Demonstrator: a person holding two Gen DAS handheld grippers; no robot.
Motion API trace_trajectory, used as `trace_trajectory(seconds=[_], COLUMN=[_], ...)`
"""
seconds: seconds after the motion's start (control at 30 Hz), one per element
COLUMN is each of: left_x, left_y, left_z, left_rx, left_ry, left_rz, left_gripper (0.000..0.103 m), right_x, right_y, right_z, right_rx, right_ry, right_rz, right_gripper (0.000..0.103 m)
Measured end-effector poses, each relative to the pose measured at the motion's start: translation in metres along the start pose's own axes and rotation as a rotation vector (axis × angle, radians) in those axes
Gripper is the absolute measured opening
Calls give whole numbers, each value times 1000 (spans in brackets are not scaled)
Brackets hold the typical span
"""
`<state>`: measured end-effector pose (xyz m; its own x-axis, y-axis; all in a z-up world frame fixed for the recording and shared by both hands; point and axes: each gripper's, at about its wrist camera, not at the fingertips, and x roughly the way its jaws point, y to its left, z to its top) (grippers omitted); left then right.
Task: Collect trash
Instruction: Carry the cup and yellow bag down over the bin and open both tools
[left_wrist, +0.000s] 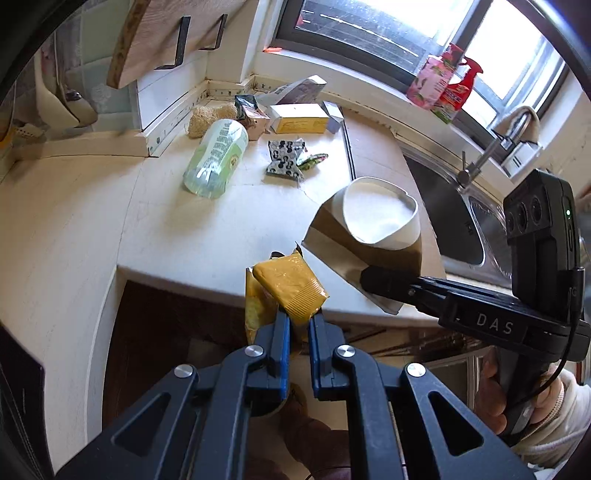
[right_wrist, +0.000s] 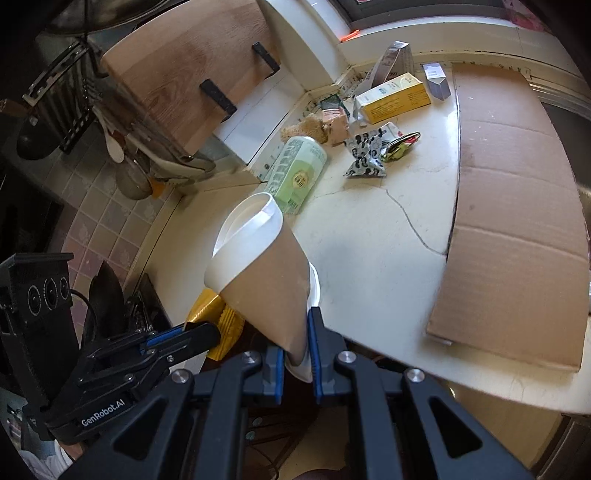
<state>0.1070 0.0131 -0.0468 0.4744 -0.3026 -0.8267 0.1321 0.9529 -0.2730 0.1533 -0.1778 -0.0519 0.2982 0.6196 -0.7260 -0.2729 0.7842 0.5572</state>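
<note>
So the left gripper (left_wrist: 298, 325) is clamped on a crumpled yellow wrapper (left_wrist: 290, 286), holding it up just off the front edge of the white counter (left_wrist: 177, 236). The right gripper (right_wrist: 297, 354) is squeezed tight on a flattened brown paper cup (right_wrist: 264, 273), also up over that front edge, right beside the wrapper. Further back on the counter there's a green bottle (left_wrist: 218, 157) lying on its side, a black-and-white wrapper (left_wrist: 285, 158) and a yellow box (left_wrist: 299, 118) near the wall.

Both tools angled downward, left tool (left_wrist: 298, 317) and right tool (right_wrist: 295, 345) each clamped tight.
</note>
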Motion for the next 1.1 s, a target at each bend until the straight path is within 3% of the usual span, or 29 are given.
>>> trace_trajectory(seconds=[0.4, 0.53, 0.8, 1.1], left_x=[-24, -19, 8, 72], left_y=[8, 10, 17, 24], left_z=[-78, -101, -131, -151], left_rx=[77, 87, 111, 94], left_ry=[57, 126, 207, 306], left_rz=[-39, -41, -71, -80], left_gripper=[6, 6, 6, 6], right_x=[-13, -8, 10, 46], right_y=[36, 36, 25, -10], right_z=[-99, -132, -178, -204], right_rx=[53, 96, 165, 247], right_ry=[-15, -13, 32, 118], right_rz=[-62, -83, -133, -205], right_gripper=[11, 11, 11, 11])
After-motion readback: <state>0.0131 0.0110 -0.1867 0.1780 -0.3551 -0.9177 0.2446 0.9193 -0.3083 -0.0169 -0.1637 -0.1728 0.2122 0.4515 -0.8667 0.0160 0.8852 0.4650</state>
